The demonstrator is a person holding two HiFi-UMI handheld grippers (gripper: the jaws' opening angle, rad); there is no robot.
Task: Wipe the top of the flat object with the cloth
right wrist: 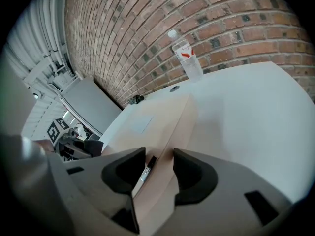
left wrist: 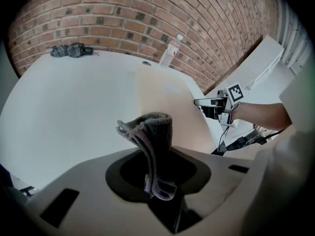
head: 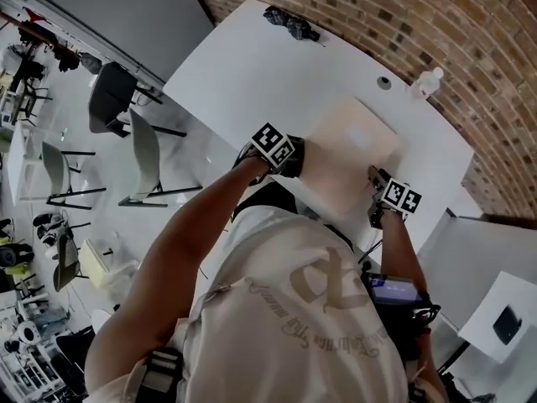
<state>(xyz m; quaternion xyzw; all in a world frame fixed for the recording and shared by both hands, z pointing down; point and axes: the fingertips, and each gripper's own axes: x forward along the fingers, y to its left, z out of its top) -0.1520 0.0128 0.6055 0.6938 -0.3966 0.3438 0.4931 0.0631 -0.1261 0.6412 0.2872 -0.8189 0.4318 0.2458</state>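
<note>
A flat tan cardboard box (head: pixel 348 145) lies on the white table (head: pixel 243 74) near its front edge. My left gripper (head: pixel 294 159) hovers at the box's near left corner, shut on a folded grey cloth (left wrist: pixel 150 132). The cloth sticks up out of the jaws of the left gripper (left wrist: pixel 158 181), just short of the box (left wrist: pixel 165 107). My right gripper (head: pixel 375 176) sits at the box's right edge. In the right gripper view its jaws (right wrist: pixel 160 167) clamp the box's rim (right wrist: pixel 162 132), one pad on each side.
A clear plastic bottle (head: pixel 428 82) stands at the table's far right by the brick wall. A dark bundle (head: pixel 291 23) lies at the far corner, and a round cable hole (head: pixel 384 81) is behind the box. Chairs (head: pixel 143 154) stand on the floor to the left.
</note>
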